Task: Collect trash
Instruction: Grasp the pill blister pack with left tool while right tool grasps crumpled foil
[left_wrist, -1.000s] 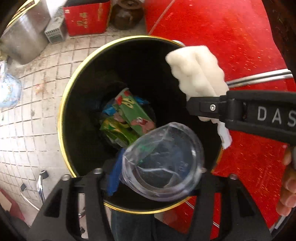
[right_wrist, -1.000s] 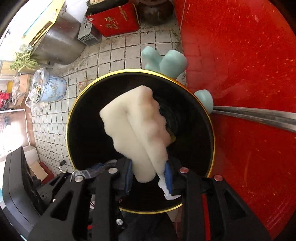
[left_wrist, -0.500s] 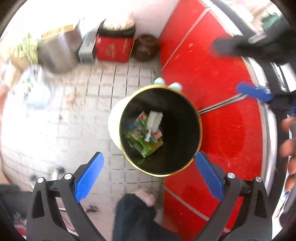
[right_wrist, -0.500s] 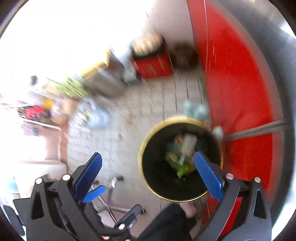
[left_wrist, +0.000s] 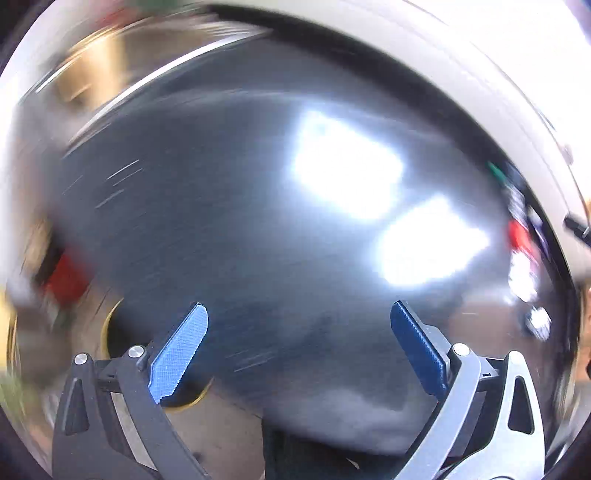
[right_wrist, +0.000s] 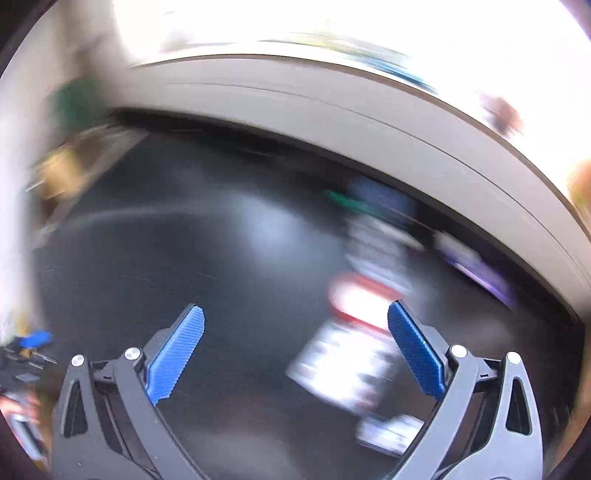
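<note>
Both views are heavily motion-blurred. My left gripper (left_wrist: 299, 343) is open and empty above a shiny dark table top (left_wrist: 240, 221). Part of the black bin with a gold rim (left_wrist: 110, 325) shows at the lower left behind my left finger. My right gripper (right_wrist: 295, 343) is open and empty over the same dark table (right_wrist: 166, 258). Blurred trash lies ahead of it: a white and red wrapper (right_wrist: 354, 332) near the right finger, and a small white piece (right_wrist: 391, 432) below it. More blurred items (left_wrist: 521, 240) lie at the right in the left wrist view.
A pale wide rim or ledge (right_wrist: 369, 122) curves along the table's far side. Bright glare patches (left_wrist: 347, 170) reflect on the table. My other gripper and hand (right_wrist: 26, 362) show at the left edge of the right wrist view.
Both grippers let go of the clear cup and the white foam into the bin, opened, and swung up from the bin to the table.
</note>
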